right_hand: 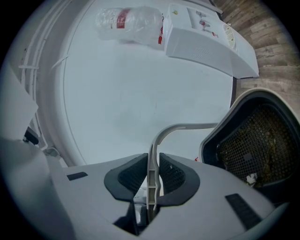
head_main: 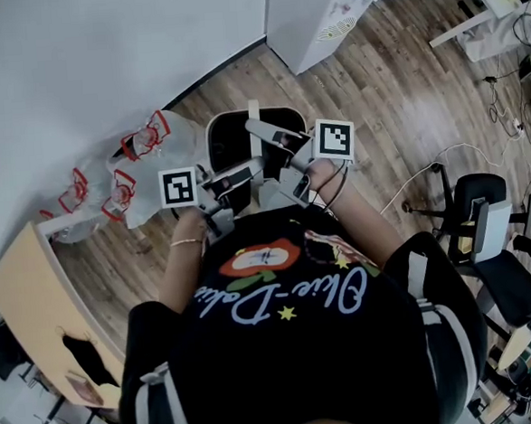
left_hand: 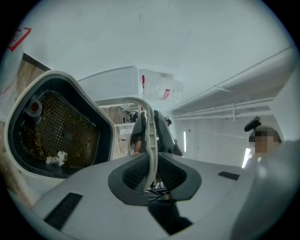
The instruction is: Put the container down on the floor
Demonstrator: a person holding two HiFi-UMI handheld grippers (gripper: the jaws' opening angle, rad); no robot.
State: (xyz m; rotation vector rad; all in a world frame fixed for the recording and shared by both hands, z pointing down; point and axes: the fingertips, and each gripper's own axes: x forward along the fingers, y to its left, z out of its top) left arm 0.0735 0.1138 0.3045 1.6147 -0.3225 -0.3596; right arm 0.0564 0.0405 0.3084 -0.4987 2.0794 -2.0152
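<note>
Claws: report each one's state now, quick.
Left claw: shut on the container handle.
Right claw: shut on the same container handle.

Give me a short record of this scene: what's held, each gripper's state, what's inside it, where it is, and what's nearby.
held item: white container, gripped by its white handle
left gripper: shut on the handle
right gripper: shut on the handle
inside: mesh insert with bits of debris
place: in front of the person, over the wooden floor; contact with it cannot be told
nearby: plastic bags, black chair
</note>
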